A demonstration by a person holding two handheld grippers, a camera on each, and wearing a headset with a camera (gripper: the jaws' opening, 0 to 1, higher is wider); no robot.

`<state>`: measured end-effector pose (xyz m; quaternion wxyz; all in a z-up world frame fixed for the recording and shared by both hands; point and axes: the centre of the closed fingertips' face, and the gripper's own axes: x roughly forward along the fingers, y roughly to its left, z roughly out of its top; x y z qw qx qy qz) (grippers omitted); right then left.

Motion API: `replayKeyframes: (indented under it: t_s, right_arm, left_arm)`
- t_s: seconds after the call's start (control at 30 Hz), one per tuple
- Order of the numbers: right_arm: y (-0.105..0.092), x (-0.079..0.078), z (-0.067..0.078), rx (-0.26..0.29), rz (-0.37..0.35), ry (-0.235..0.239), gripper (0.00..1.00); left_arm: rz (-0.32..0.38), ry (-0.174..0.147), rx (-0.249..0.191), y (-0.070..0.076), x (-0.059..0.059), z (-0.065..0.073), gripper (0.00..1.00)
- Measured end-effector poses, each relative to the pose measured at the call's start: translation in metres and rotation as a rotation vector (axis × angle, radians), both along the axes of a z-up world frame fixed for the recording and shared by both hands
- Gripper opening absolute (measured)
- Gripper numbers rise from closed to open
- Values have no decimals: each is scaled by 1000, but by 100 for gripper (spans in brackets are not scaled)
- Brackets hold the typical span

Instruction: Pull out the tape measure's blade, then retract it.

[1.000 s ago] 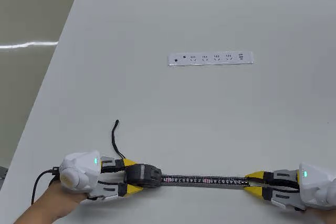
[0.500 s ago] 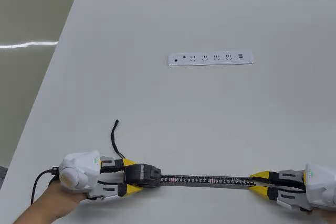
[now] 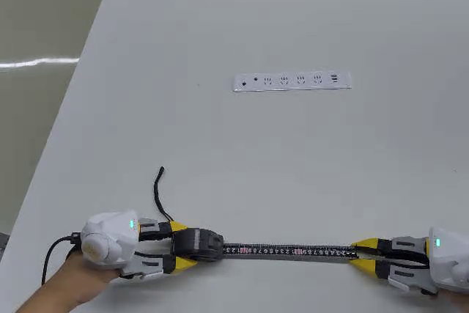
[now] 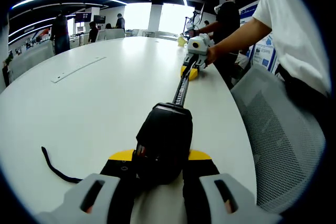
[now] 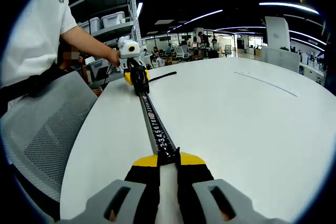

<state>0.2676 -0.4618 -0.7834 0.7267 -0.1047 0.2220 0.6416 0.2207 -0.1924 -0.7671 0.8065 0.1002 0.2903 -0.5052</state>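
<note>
A wide white counter (image 3: 293, 20) carries the work, and the two gripper views show an open office (image 5: 210, 45) beyond it. The tape measure (image 3: 199, 244) lies close to the counter's near edge, toward its left side. The left claw (image 3: 178, 247) is clamped on it, one yellow-tipped jaw on each side of the black body. The blade (image 3: 289, 251) is drawn out flat along the near edge, numbers up, running from the tape measure toward the right side. The right claw (image 3: 357, 253) sits at the blade's far end with its jaws pressed together on the tip; in the right gripper view the blade enters between the two yellow tips. A black strap (image 3: 157, 192) trails from the tape measure over the counter toward the far edge. A white power strip (image 3: 292, 81) lies well apart, nearer the counter's middle. A grey mesh chair (image 4: 278, 129) stands at the near edge.
</note>
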Motion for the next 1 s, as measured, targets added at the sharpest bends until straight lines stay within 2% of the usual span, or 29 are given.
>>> replayKeyframes:
  t_s: [0.23, 0.47, 0.67, 0.73, 0.77, 1.0]
  right_arm:
    - [1, -1, 1, -1, -5, -1, 10]
    - [1, -1, 1, 7, -20, 27, 11]
    - [1, -1, 1, 0, -21, 23, 12]
    - [2, -2, 2, -4, -16, 13, 12]
    - [1, -2, 2, -5, -16, 11, 12]
    - [1, -3, 2, -4, -20, 19, 12]
  left_arm:
    - [1, 1, -2, 0, 0, 0, 30]
    - [11, 10, -13, 0, 0, -1, 31]
    - [7, 11, 3, 0, 0, 0, 31]
    - [5, 17, 17, -1, 0, 0, 31]
    - [-10, 10, 37, -1, -1, 0, 31]
    - [-9, 6, 33, 0, -1, 0, 31]
